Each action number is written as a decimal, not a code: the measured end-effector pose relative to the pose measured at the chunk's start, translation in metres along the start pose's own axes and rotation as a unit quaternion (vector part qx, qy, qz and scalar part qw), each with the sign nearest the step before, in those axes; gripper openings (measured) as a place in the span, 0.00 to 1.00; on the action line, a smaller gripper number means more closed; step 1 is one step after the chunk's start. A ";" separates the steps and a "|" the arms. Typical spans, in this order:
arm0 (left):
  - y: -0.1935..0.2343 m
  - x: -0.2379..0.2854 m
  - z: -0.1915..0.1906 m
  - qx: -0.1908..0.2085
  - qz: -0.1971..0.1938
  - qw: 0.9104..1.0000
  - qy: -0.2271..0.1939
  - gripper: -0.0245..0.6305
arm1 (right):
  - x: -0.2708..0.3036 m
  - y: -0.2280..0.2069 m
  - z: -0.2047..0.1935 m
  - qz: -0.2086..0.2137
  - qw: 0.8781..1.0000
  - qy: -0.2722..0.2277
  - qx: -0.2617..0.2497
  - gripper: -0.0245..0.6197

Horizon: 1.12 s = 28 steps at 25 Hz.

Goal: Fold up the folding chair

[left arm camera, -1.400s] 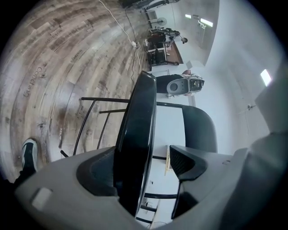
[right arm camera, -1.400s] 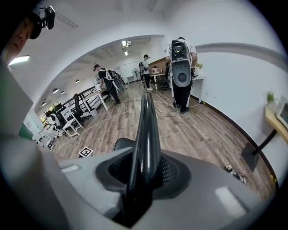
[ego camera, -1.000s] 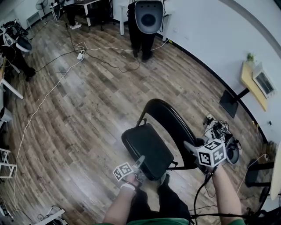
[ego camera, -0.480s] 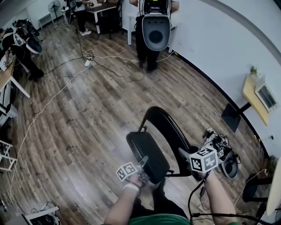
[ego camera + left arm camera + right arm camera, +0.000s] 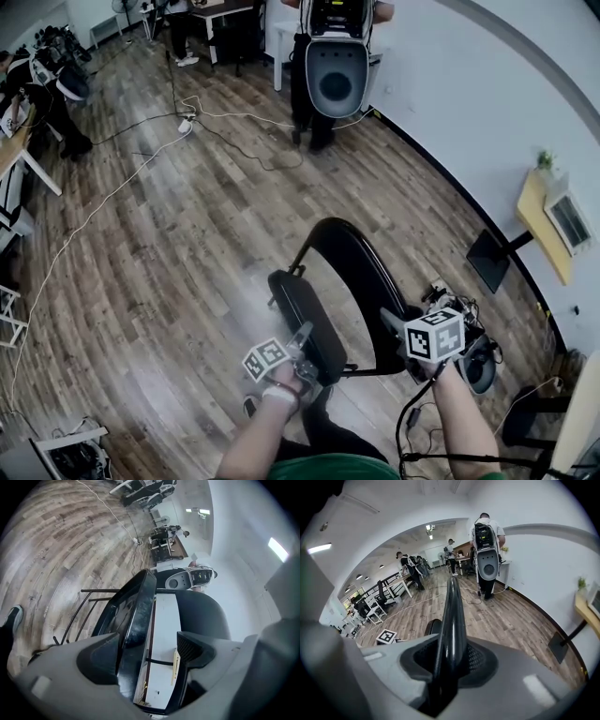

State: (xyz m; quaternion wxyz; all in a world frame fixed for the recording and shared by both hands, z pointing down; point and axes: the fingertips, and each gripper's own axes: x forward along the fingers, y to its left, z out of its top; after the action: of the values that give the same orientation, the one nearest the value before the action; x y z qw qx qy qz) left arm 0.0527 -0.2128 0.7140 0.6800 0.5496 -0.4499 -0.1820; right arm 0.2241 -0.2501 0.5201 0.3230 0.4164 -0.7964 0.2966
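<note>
The black folding chair stands on the wood floor just in front of me. Its padded seat (image 5: pixel 305 317) is tipped up steeply toward the curved backrest (image 5: pixel 361 272). My left gripper (image 5: pixel 300 345) holds the seat's front edge. In the left gripper view the seat (image 5: pixel 136 606) runs between the jaws of the left gripper (image 5: pixel 143 651), against both, with the backrest (image 5: pixel 204 613) behind it. My right gripper (image 5: pixel 398 328) is shut on the backrest's near side. In the right gripper view the backrest (image 5: pixel 453 606) stands edge-on, pinched by the right gripper (image 5: pixel 449 656).
A person wearing a grey device (image 5: pixel 333 70) stands by the far wall. White cables (image 5: pixel 112 197) trail over the floor at left. Gear and wires (image 5: pixel 469 328) lie just right of the chair, with a black stand base (image 5: pixel 487 258) beyond. My shoe (image 5: pixel 251 405) is beside the chair legs.
The seat has swung up from nearly flat to steeply tilted, closing toward the backrest. Both grippers moved with the chair and kept their holds.
</note>
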 end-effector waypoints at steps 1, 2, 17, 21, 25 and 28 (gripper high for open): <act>-0.006 0.005 -0.003 -0.001 0.000 1.000 -0.002 0.62 | -0.002 -0.007 0.002 -0.001 1.000 0.001 0.001 0.19; -0.011 0.011 -0.007 -0.003 0.001 1.000 -0.004 0.62 | -0.003 -0.014 0.003 -0.001 1.000 0.002 0.002 0.19; -0.074 0.097 -0.058 0.003 -0.011 1.000 -0.009 0.62 | -0.017 -0.061 0.012 -0.019 1.000 0.004 -0.009 0.20; -0.084 0.107 -0.066 -0.006 -0.023 0.999 -0.022 0.62 | -0.021 -0.064 0.012 -0.021 1.000 0.004 -0.011 0.20; -0.087 0.115 -0.069 -0.008 -0.024 0.999 -0.024 0.62 | -0.020 -0.062 0.012 -0.026 1.000 0.004 -0.015 0.20; -0.089 0.123 -0.072 -0.001 -0.026 0.999 -0.023 0.62 | -0.018 -0.062 0.012 -0.028 0.999 0.003 -0.018 0.20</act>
State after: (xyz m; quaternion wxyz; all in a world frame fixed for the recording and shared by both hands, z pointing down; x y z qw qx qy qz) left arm 0.1981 -0.2916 0.6845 0.6655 0.5558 -0.4506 -0.2126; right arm 0.2819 -0.2804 0.5118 0.3413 0.4317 -0.7885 0.2746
